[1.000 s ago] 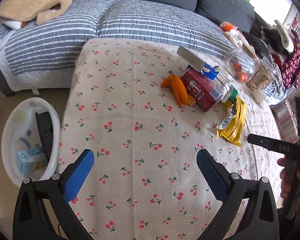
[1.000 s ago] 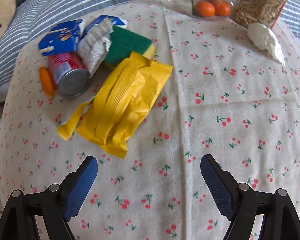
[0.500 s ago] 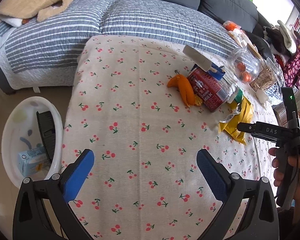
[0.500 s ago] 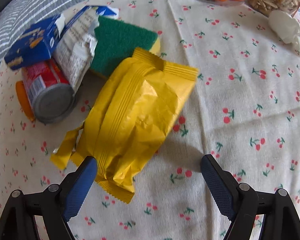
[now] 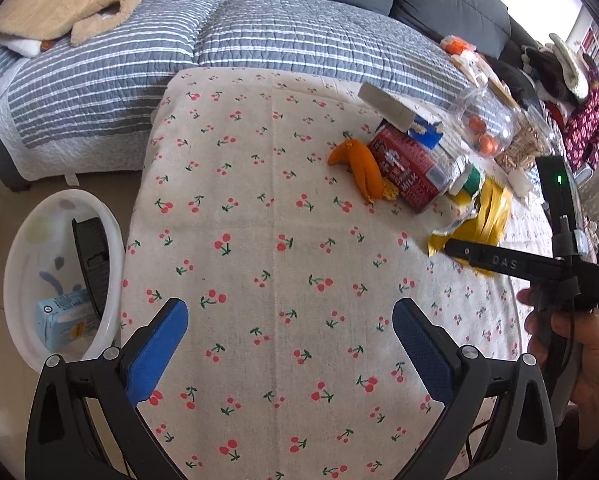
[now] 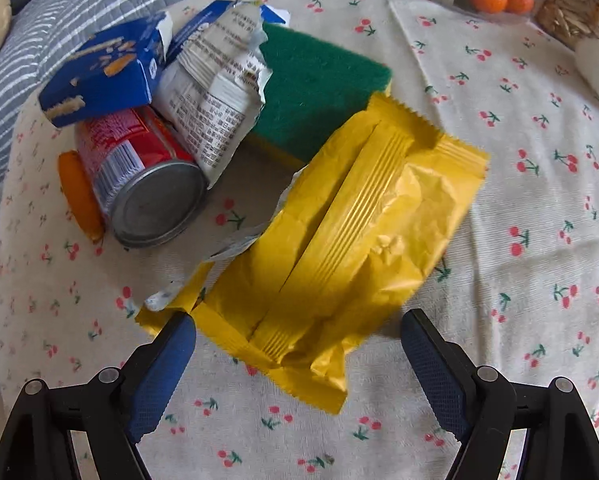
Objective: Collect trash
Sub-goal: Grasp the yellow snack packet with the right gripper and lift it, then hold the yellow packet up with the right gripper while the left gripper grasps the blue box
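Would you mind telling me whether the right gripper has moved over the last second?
Yes. The right gripper has advanced toward the yellow wrapper, whose near edge now lies between its open jaws; the red can beside it also looms larger.

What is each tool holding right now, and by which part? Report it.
Nothing is held. The right tool is open, with the near end of the yellow wrapper lying between its fingers, ungripped. The left tool is open over the tablecloth.
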### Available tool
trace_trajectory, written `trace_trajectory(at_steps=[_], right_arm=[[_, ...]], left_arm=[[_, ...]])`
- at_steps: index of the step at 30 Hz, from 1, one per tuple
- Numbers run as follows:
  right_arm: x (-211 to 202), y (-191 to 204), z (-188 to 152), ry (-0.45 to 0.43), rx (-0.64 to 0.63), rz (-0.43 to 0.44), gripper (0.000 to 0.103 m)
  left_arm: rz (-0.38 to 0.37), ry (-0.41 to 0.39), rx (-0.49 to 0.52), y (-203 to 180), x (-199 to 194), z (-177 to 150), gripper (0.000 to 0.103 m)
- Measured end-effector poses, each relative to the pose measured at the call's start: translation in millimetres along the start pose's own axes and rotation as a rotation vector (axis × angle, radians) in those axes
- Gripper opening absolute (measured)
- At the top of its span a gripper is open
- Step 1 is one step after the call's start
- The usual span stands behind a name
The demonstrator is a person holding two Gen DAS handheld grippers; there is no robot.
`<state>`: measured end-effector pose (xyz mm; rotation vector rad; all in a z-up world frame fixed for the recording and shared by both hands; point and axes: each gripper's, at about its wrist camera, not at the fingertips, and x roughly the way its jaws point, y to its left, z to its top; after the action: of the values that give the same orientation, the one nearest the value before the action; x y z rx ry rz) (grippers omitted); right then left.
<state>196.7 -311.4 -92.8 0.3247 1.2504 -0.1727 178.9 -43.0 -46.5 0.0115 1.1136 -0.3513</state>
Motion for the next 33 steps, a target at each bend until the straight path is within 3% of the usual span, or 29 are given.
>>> trace_trajectory(at_steps=[5,8,20,33], right_arm=[[1.6,12.9,-2.3,-0.049,-0.058,-0.079,0.069],[-2.0,15.2,-6.3,-0.057,-0.072,-0.058,0.054],[-36.1,-15.2,-21.2,-0.084,-0.062,0.042,0.020],[-76.3,-53.4,-33.7,-0.155,-0.055,0.110,0.017]], left_arm=[[0.017,-0.004,0.001,6.2,-5.1,-6.2,0.103],[0.026,-0.006,-0.008,12.6,-8.2,-8.6,0.103],[0.041,-0.003,-0.005,12.2,-9.6,-15.1,0.103],[0.028,0.021,0.071,-19.6,-0.5,-16.0,0.103]])
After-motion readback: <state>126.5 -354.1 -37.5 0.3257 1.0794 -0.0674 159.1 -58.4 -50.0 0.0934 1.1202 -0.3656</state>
